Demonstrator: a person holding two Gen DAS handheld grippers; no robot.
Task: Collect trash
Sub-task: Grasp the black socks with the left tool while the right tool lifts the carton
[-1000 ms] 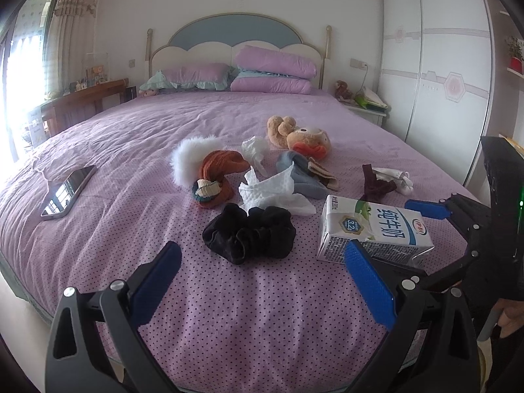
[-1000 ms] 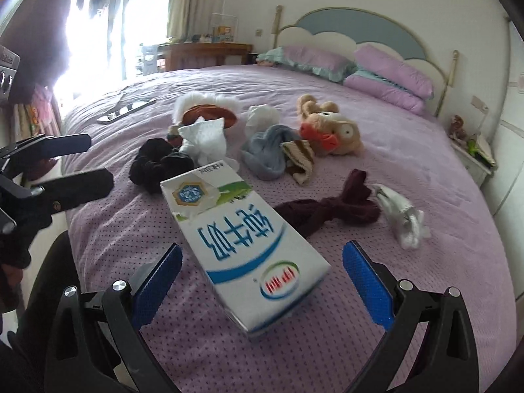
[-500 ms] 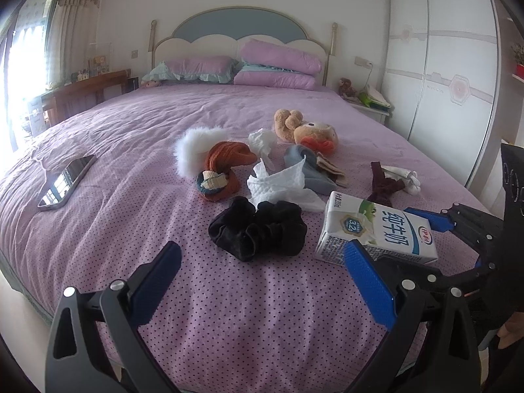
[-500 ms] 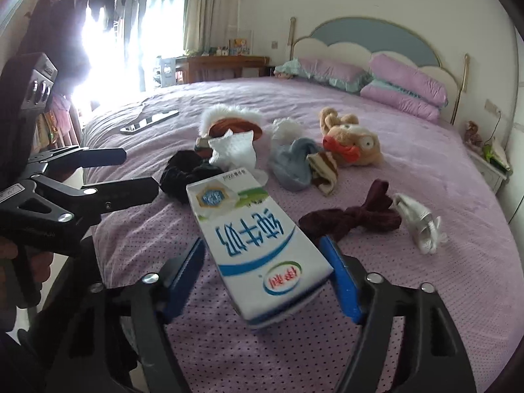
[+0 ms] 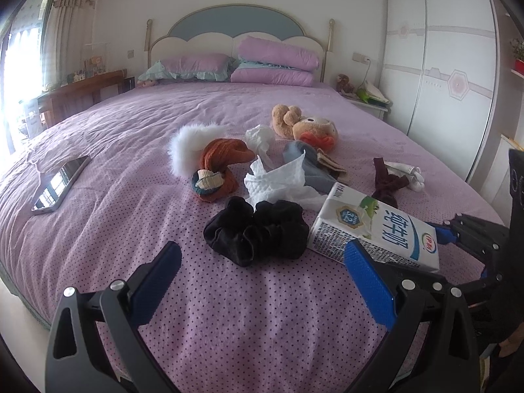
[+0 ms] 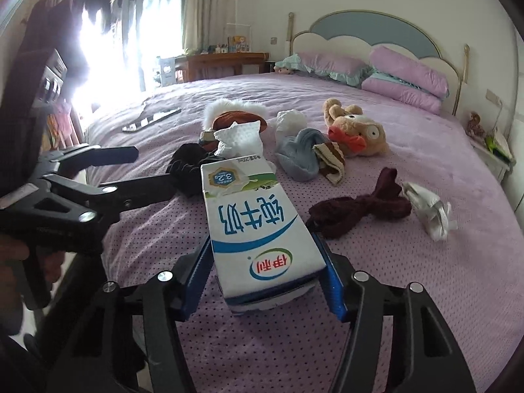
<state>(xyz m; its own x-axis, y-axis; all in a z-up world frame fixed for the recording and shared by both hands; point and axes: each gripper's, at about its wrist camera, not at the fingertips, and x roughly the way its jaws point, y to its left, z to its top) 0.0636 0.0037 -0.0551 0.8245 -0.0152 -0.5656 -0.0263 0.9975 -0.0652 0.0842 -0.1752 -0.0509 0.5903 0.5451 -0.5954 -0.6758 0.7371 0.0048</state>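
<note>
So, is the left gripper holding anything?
No, the left gripper is open over bare purple bedspread, with nothing between its fingers.

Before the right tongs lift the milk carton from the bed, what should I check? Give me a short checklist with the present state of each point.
1. Right tongs closed on the milk carton: ok. They have just been closing, and both blue pads now sit against its sides.
2. Grip position: not ok. They hold only the near end, so the carton may tip.
3. Carton clear of the black cloth: cannot tell; the two look close or touching.
4. Left tongs out of the way: ok, open and empty, beside the carton.
5. Crumpled tissue still to collect: ok, lying free on the bed.
6. Bin for the trash: cannot tell, none in view.
</note>
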